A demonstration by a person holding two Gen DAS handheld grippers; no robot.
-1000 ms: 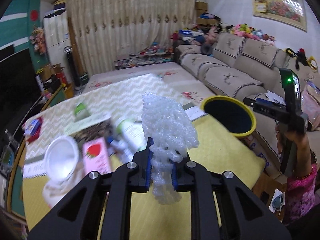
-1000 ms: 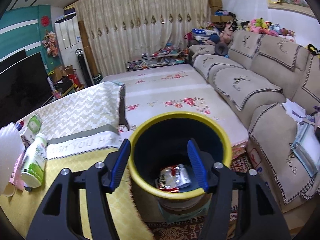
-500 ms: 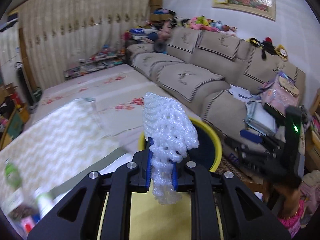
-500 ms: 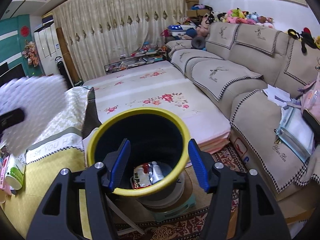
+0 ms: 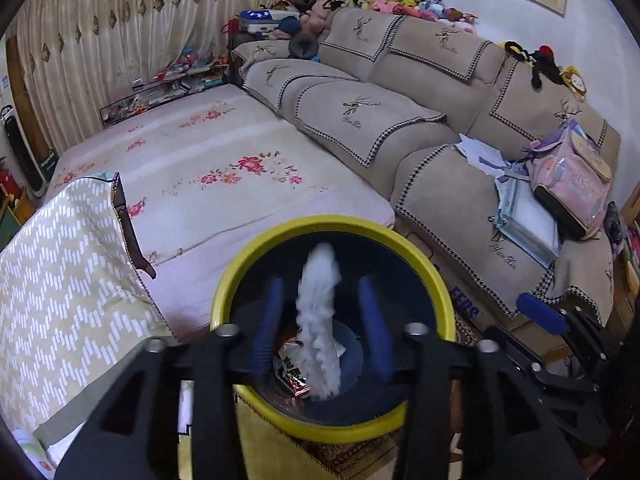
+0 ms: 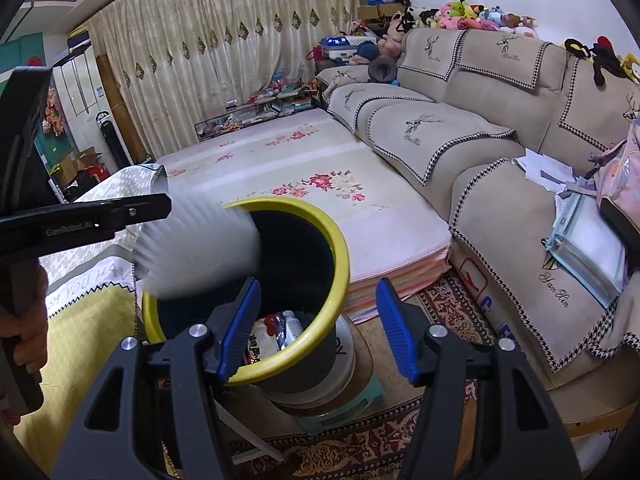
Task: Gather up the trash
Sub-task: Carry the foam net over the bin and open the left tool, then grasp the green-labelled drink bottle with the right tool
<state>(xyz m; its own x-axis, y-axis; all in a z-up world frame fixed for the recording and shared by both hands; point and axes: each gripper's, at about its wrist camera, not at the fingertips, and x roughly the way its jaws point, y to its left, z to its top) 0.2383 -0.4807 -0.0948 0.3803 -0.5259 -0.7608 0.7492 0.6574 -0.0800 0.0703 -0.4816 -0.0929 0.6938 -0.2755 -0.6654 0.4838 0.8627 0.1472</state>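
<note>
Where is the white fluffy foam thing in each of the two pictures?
Left wrist view: the white foam net is low in the middle, blurred, between the open fingers of the left gripper, over the bin's mouth.
Right wrist view: it is a white blur at left of centre, across the bin's rim.
Shared landmark: the yellow-rimmed bin.
</note>
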